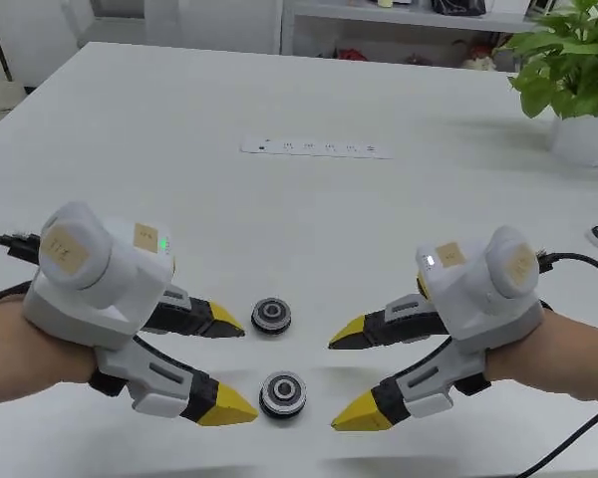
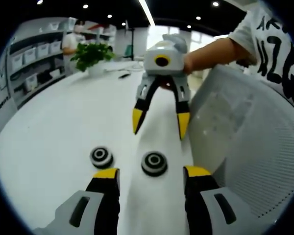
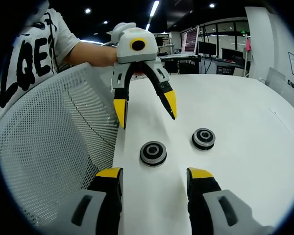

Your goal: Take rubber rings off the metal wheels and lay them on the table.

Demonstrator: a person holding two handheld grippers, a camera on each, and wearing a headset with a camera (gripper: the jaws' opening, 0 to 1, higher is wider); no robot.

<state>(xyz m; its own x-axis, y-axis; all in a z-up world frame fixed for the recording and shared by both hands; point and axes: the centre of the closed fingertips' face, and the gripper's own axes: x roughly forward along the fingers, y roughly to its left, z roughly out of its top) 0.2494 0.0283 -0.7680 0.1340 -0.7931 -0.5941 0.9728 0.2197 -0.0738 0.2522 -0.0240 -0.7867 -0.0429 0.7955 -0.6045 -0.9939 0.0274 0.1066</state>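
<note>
Between the two grippers, on the white table [image 1: 279,199], two small round metal wheels are lying flat, each with what is taken for its black rubber ring [image 3: 143,153] still seated around it; with both rings on, the task is judged to be at its beginning; the nearer wheel [image 1: 282,393] lies close to the table edge on the person's side, between the lower yellow tips of both grippers and touched by neither; the farther wheel [image 1: 271,316] lies just beside the upper tip of the left gripper [image 1: 247,370], apart from it; the jaws of the left gripper are spread apart and hold nothing, and those of the right gripper [image 1: 333,385] are spread apart and empty as well; the step in hand is judged to be the approach to one wheel, and the nearer one is probably to be chosen, since both gripper views are pointed nearly at it; the wheel should be clamped by one gripper across its metal body, so that the ring is left free; the ring should then be pinched at its outer edge by the other gripper and rolled off, not pulled straight, because rubber is expected to stretch and snap back; care is advised near the table edge, from which a round wheel may be pushed off.
</note>
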